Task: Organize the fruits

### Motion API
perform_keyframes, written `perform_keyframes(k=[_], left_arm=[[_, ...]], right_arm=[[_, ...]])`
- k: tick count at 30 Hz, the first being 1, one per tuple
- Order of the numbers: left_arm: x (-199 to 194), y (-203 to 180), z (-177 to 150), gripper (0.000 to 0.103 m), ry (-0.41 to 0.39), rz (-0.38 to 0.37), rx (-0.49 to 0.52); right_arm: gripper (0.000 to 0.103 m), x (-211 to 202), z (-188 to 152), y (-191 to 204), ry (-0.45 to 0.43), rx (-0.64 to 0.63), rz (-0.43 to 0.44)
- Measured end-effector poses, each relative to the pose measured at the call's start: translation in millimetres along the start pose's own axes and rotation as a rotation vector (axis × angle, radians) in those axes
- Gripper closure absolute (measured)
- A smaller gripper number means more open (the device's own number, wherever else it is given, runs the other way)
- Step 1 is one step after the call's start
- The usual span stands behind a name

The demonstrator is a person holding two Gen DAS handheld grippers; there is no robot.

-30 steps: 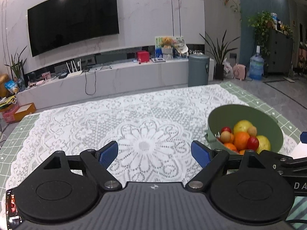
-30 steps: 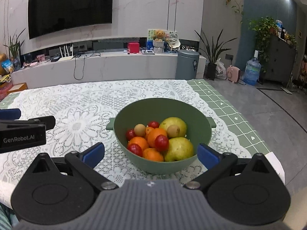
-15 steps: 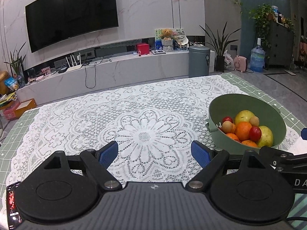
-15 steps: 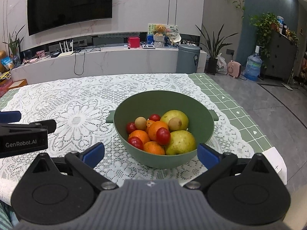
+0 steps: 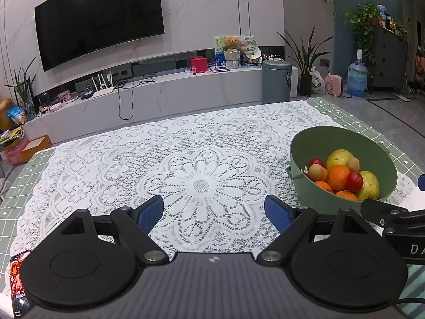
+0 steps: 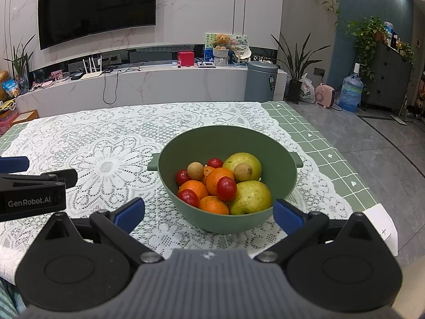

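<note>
Right gripper (image 6: 208, 214): fingers spread wide, nothing between the blue pads (image 6: 130, 212). Green bowl (image 6: 279, 156) sits on the table (image 6: 329, 156) directly ahead, centred in the gap between the two fingers; its near wall lies just beyond the fingertips, not touching them.

Bowl contents, right wrist view: two yellow-green pears (image 6: 251, 196) on the right side, one behind the other; three oranges (image 6: 219, 176) in the middle and front; four small red tomatoes (image 6: 226, 188), one resting on top of the centre orange; two tan longans (image 6: 195, 170), one on the far pear. All fruit is inside the bowl; none on the white lace cloth (image 6: 106, 159).

Left gripper (image 5: 213, 212): fingers also wide apart, empty. It hangs over the lace cloth's central flower pattern. From this view the bowl is off to the right of the right-hand finger, beyond its tip, well outside the gap.

The left gripper's body appears at the left edge of the right wrist view, level with the bowl and apart from it.

A phone (image 5: 18, 281) lies at the near left table edge, left wrist view. White paper sheet (image 6: 382, 228) at the near right corner.
</note>
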State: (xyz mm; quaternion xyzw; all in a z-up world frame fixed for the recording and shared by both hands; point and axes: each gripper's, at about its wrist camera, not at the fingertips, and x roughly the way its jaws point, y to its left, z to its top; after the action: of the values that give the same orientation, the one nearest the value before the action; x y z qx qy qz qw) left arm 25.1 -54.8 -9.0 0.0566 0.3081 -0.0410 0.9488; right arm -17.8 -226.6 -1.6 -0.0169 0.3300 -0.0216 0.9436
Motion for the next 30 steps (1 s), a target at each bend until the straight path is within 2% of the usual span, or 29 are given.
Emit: perform_keyframes(k=[30], left_arm=[[-2.7,2.4,-1.7,0.003,0.007,0.003,-0.008]], right_arm=[[0.004,-0.7,-2.1,-0.5,0.005,0.015,0.000]])
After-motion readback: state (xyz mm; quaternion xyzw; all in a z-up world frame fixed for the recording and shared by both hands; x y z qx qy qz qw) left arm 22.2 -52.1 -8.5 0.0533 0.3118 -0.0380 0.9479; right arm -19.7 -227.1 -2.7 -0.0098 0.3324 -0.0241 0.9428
